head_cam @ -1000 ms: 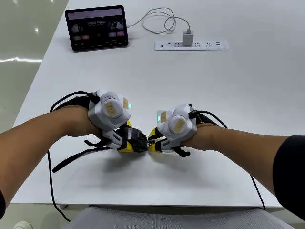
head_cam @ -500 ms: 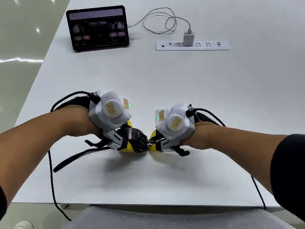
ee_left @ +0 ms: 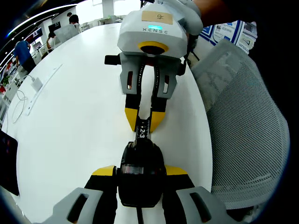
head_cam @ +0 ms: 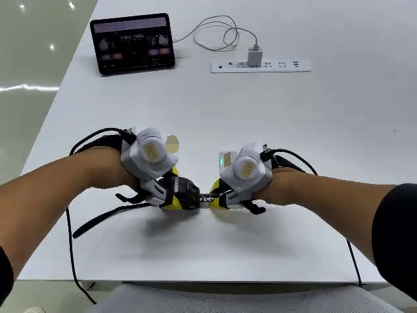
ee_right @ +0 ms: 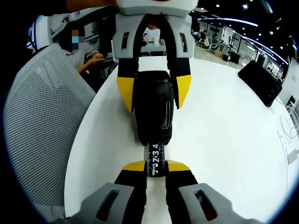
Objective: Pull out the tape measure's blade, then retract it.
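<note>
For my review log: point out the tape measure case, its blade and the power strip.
tape measure case [ee_left: 140, 173], left gripper view, top of black housing.
blade [ee_right: 155, 157], right gripper view, numbered stretch beside the case.
power strip [head_cam: 290, 65], head view, right part of body.

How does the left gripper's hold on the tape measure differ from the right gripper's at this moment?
The left gripper clamps the tape measure's black case; the right gripper pinches the blade. The left gripper's jaws stand wide apart around the case, while the right gripper's are nearly together on the thin blade. Both have yellow tips and face each other low over the white table.
</note>
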Tool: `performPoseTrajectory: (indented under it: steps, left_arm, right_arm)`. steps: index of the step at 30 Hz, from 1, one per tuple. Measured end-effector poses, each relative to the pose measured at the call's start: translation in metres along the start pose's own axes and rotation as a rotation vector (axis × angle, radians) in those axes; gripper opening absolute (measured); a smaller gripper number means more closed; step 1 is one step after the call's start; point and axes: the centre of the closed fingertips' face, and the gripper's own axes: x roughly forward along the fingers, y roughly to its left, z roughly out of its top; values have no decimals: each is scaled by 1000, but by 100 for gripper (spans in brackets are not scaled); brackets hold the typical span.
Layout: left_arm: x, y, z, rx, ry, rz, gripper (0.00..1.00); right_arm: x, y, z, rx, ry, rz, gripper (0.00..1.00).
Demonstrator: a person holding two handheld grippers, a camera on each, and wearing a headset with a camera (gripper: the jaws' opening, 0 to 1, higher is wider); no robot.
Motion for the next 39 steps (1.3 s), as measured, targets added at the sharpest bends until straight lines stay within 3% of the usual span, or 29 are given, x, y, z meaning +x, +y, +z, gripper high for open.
performPoseTrajectory:
  steps: [39]
  left_arm:
    - [1, 0, 1, -4, -13, 10, 33]
  right_arm:
    - [-19, 2, -24, 28, 26, -5, 9]
